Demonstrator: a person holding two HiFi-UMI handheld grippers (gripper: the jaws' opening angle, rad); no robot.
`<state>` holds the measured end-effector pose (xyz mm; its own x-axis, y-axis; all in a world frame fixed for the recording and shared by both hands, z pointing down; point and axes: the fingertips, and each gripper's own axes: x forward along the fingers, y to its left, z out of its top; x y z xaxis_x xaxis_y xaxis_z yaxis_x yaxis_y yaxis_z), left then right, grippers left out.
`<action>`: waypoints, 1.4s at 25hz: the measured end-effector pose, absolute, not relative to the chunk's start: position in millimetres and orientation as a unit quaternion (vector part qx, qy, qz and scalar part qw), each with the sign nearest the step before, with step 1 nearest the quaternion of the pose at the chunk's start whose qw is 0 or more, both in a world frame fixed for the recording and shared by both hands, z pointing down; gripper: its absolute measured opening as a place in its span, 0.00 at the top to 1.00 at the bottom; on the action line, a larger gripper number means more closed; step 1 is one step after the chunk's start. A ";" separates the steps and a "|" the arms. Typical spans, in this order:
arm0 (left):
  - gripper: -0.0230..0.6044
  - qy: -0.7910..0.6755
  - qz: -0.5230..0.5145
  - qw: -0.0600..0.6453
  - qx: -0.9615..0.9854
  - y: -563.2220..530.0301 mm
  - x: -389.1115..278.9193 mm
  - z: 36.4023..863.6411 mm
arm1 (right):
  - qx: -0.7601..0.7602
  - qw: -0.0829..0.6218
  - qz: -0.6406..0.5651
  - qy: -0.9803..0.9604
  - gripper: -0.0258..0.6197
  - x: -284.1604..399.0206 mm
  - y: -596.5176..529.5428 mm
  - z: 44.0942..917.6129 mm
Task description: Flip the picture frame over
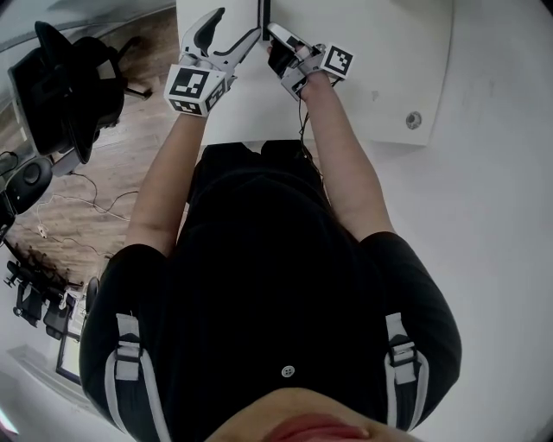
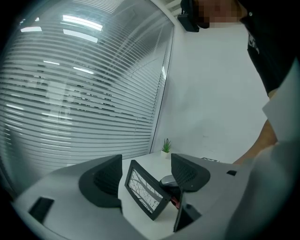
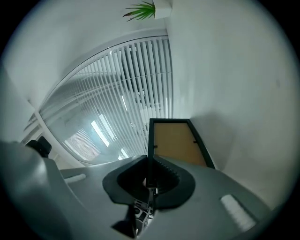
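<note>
The black picture frame (image 1: 262, 15) stands on edge above the white table (image 1: 380, 52), seen edge-on in the head view. My right gripper (image 1: 275, 36) is shut on its edge. In the right gripper view, the frame's brown backing board (image 3: 177, 143) rises from the closed jaws of my right gripper (image 3: 149, 171). In the left gripper view, the frame's glass side (image 2: 146, 190) with a branch picture faces me, tilted, its right end held by the right gripper (image 2: 169, 181). My left gripper (image 1: 232, 30) (image 2: 145, 176) is open, its pads (image 2: 101, 180) well apart from the frame.
A small potted plant (image 2: 166, 146) (image 3: 143, 9) stands at the table's far end by the wall. Window blinds (image 2: 79, 93) fill the left side. A black office chair (image 1: 73, 82) sits on the wooden floor left of the table. A round grommet (image 1: 414, 120) is in the tabletop.
</note>
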<state>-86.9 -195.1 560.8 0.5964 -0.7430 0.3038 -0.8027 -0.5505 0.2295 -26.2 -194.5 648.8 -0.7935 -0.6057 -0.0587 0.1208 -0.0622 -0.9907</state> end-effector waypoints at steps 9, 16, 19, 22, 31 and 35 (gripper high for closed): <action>0.44 -0.440 0.092 0.173 0.876 -195.8 -76.7 560.5 | -0.228 0.234 -0.682 0.654 0.87 -2.0 -204.3 652.5; 0.44 -0.437 0.092 0.171 0.878 -198.0 -74.5 557.8 | -0.279 0.195 -0.655 0.674 0.85 17.6 -209.9 659.0; 0.44 -0.435 0.094 0.170 0.879 -198.0 -73.3 556.5 | -0.290 0.178 -0.645 0.684 0.84 22.1 -209.8 658.6; 0.44 -0.432 0.094 0.170 0.881 -198.2 -71.9 554.5 | -0.311 0.154 -0.635 0.690 0.83 27.8 -210.8 662.0; 0.44 -0.430 0.094 0.166 0.883 -195.7 -72.8 549.7 | -0.385 0.052 -0.581 0.715 0.84 42.7 -207.5 679.5; 0.44 -0.432 0.093 0.164 0.882 -192.3 -74.0 546.3 | -0.412 0.009 -0.554 0.723 0.85 46.3 -203.4 685.4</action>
